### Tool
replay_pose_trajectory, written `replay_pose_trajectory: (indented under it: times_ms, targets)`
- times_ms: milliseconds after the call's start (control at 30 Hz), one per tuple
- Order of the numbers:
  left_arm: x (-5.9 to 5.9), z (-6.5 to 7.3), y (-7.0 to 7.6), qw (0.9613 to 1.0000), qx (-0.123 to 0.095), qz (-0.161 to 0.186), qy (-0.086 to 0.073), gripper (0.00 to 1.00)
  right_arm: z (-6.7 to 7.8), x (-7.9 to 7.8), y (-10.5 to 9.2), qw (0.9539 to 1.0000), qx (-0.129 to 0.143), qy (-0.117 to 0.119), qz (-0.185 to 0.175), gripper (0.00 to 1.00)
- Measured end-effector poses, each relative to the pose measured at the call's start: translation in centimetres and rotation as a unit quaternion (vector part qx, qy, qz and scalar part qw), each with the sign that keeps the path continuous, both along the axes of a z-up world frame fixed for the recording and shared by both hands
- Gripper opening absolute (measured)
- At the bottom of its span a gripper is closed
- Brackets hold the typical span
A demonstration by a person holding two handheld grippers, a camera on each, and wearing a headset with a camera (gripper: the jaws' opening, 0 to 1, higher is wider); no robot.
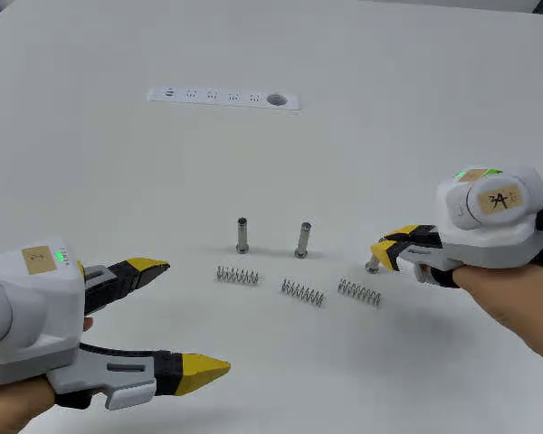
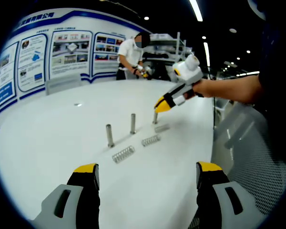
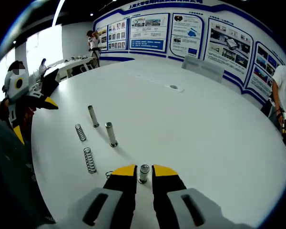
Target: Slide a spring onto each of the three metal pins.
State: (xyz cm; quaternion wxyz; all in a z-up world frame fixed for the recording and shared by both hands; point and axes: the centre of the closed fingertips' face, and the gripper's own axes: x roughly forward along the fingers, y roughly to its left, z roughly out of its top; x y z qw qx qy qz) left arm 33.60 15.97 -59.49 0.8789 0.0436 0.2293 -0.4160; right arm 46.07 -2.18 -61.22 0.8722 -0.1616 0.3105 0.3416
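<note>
Spreading wide and brightly lit, the smooth white desk (image 1: 416, 54) is carrying a flat white power strip (image 1: 223, 97) at its far side and the work pieces nearer the person. At the left, the black, yellow-tipped left claw (image 1: 185, 316) is hovering released. Its jaws are gaping well apart, gripping nothing, and it is sitting well short of the parts.

Moving rightward, three short steel-grey metal pins are standing upright: the left pin (image 1: 242, 234), the middle pin (image 1: 302, 240) and the right pin (image 1: 373, 265). Just in front of them, three small coiled wire springs are lying on their sides in a row: the left spring (image 1: 237, 275), the middle spring (image 1: 302, 292) and the right spring (image 1: 359, 291). None is sitting on a pin yet, so all three pins are waiting for a spring. At the right, the matching right claw (image 1: 378, 255) is clenching about the right pin, its jaws sitting tight to either side of the shaft's upper part.

The pins are looking stiff, smooth and slippery, and likely to topple if nudged, since each is standing on only a narrow foot. Holding one low on the shaft is probably the better grip, as it is leaving the top free for threading. The springs are appearing light, bouncy and prone to rolling or flicking away. Pinching one gently across its middle coils, without crushing it, is seeming wisest.
</note>
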Motion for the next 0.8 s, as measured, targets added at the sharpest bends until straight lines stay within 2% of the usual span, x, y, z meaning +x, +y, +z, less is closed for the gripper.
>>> replay_pose_trajectory:
  times_ms: [300, 433, 700, 800]
  targets:
    - [0.0, 0.0, 0.0, 1.0000, 0.001, -0.001, -0.001, 0.85, 0.8, -0.9, -0.8, 0.9998, 0.018, 0.001, -0.006, 0.15]
    - [0.0, 0.0, 0.0, 1.0000, 0.001, -0.002, -0.001, 0.85, 0.5, -1.6, -1.4, 0.9997, 0.023, 0.010, 0.000, 0.15]
    - [0.0, 0.0, -0.1, 1.0000, 0.003, -0.004, -0.001, 0.85, -1.2, -3.4, -1.6, 0.9981, 0.017, 0.041, 0.044, 0.15]
    - [0.1, 0.1, -0.1, 1.0000, 0.003, -0.004, -0.001, 0.85, -1.7, -4.1, -1.2, 0.9960, 0.014, 0.052, 0.072, 0.15]
